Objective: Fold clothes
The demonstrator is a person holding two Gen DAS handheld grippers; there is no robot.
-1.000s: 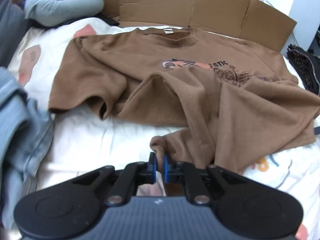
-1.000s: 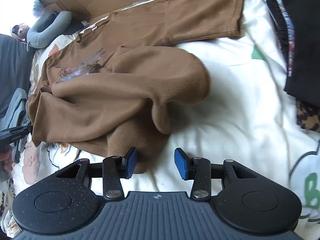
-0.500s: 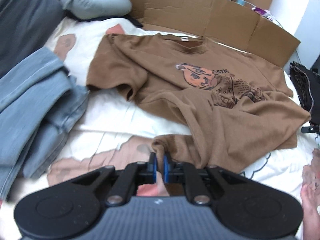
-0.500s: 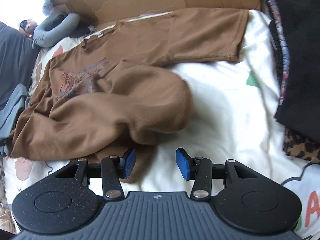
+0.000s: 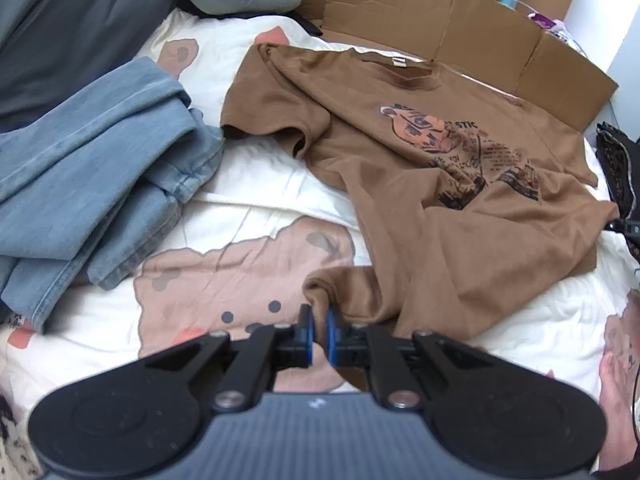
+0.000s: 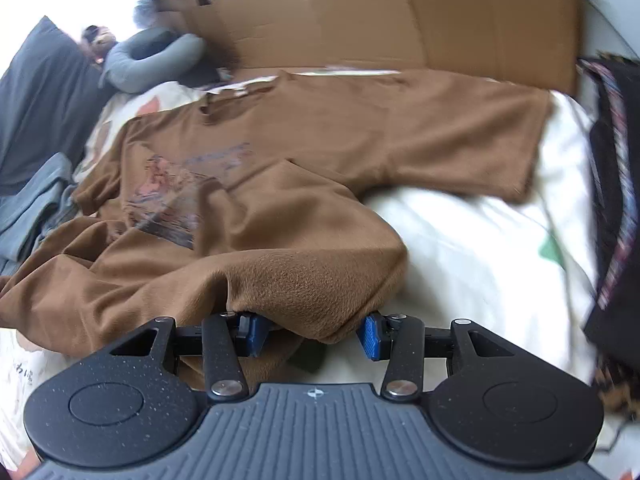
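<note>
One brown cotton T-shirt (image 5: 424,184) points its collar at the cardboard; left gripper (image 5: 318,330) pinches its hem, right gripper (image 6: 312,336) gapes wide.

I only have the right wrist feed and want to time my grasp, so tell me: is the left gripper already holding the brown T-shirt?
Observer: Yes. The left gripper is shut on a bunched bit of the brown T-shirt near its bottom edge.
Operator: And what shows beside the shirt on that side?
Observer: Folded blue jeans lie on the bedsheet left of the shirt's sleeve; whether they touch it is unclear.
Operator: Is the print facing up?
Observer: Yes, an orange and black graphic faces up, partly creased.
</note>
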